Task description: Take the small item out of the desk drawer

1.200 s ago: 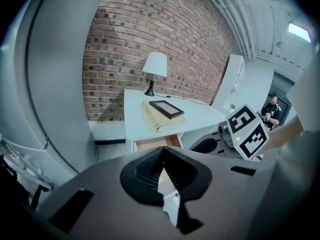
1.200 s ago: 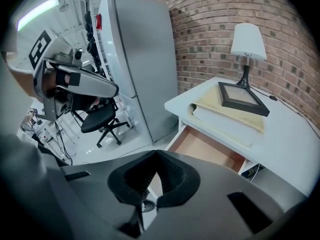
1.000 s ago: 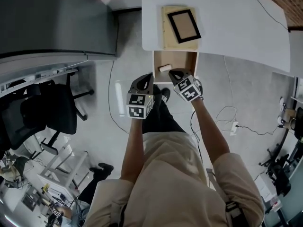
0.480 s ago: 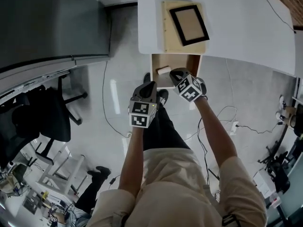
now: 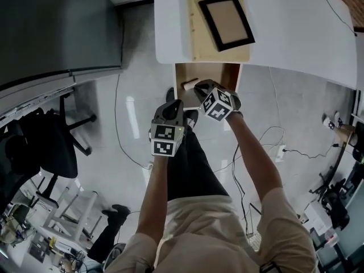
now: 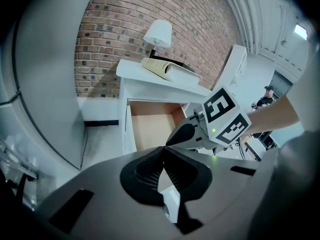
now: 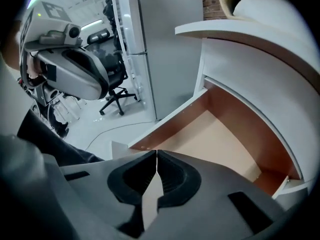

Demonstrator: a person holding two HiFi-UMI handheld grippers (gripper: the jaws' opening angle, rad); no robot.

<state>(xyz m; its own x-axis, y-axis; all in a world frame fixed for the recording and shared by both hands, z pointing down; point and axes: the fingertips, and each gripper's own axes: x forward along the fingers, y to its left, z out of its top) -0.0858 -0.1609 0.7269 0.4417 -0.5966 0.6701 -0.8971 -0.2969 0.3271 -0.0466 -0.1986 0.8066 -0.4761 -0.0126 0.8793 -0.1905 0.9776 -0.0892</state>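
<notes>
The drawer (image 5: pixel 211 73) stands pulled out under the white desk (image 5: pixel 296 33). A small white cylinder-shaped item (image 5: pixel 189 85) lies at its front left corner. My right gripper (image 5: pixel 199 86) is shut and empty over the drawer's front edge, its tips right beside the item; touching or not, I cannot tell. In the right gripper view the shut jaws (image 7: pixel 156 153) point at the bare drawer floor (image 7: pixel 220 139), and the item is out of sight. My left gripper (image 5: pixel 175 103) hangs shut and empty just short of the drawer, left of the right one. It faces the drawer (image 6: pixel 150 129).
A wooden tray (image 5: pixel 196 44) bearing a black-framed panel (image 5: pixel 226 21) lies on the desk above the drawer. A grey cabinet (image 5: pixel 57 27) stands to the left, an office chair (image 5: pixel 40 147) behind it. Cables (image 5: pixel 273 141) lie on the floor at the right.
Both grippers have moved forward towards the drawer. The right gripper has come over the drawer's front edge, close to the small item. Both stay shut.
</notes>
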